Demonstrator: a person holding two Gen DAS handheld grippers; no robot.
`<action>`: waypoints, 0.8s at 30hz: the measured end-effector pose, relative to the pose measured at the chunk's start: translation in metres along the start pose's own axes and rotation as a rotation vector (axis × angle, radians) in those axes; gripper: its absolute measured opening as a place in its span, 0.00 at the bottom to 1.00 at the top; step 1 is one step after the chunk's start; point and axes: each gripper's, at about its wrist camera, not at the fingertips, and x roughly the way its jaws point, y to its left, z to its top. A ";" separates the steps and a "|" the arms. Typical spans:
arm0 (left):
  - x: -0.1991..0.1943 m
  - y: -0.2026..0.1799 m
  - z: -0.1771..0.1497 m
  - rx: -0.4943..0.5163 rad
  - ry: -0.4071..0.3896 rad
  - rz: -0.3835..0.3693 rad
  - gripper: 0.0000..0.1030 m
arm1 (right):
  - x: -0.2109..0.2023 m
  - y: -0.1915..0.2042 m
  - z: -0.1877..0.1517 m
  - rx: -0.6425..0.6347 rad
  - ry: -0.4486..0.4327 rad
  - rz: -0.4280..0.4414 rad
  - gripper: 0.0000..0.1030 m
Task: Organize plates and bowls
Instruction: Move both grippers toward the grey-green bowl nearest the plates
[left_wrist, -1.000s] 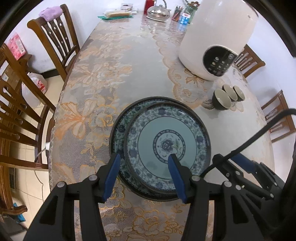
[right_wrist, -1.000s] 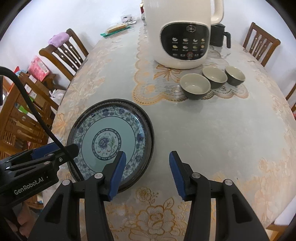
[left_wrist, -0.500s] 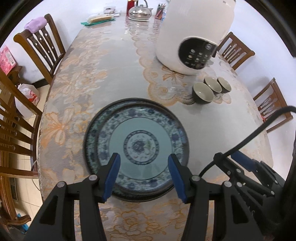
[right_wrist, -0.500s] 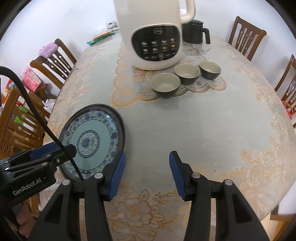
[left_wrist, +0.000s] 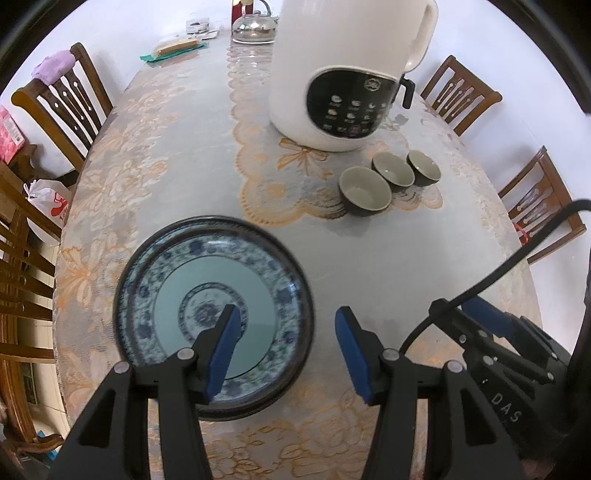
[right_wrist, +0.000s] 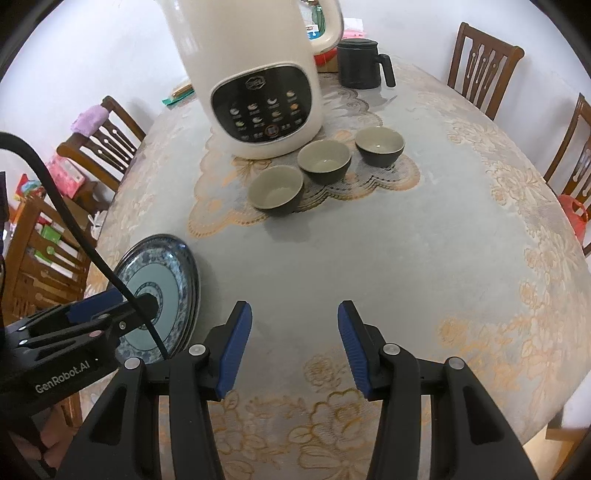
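A stack of blue-patterned plates (left_wrist: 207, 295) lies on the table near its front left edge; it also shows in the right wrist view (right_wrist: 162, 284). Three small dark bowls with pale insides stand in a row in front of the white appliance: near (left_wrist: 365, 189), middle (left_wrist: 392, 170), far (left_wrist: 423, 166); in the right wrist view they are at left (right_wrist: 275, 189), middle (right_wrist: 324, 159) and right (right_wrist: 379, 144). My left gripper (left_wrist: 286, 334) is open and empty, hovering over the plates' right rim. My right gripper (right_wrist: 293, 341) is open and empty over bare tablecloth, to the right of the plates.
A tall white appliance (left_wrist: 347, 70) stands mid-table. A dark mug (right_wrist: 360, 62) is behind it, a steel kettle (left_wrist: 255, 27) at the far end. Wooden chairs (left_wrist: 62, 99) ring the table (right_wrist: 424, 240). The right gripper's body (left_wrist: 517, 362) is close on my left gripper's right.
The upper plate, offset on the lower one a second ago, now sits squarely on it. Both grippers have drawn back and swung right; the bowls are nearer the middle of both views.
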 end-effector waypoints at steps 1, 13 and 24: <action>0.001 -0.004 0.002 0.001 -0.001 0.001 0.55 | 0.000 -0.004 0.002 0.000 -0.001 0.010 0.48; 0.014 -0.026 0.026 0.004 -0.017 0.005 0.55 | 0.011 -0.030 0.026 -0.001 0.000 0.089 0.40; 0.034 -0.032 0.060 0.005 -0.039 -0.011 0.53 | 0.037 -0.036 0.051 -0.010 0.022 0.123 0.33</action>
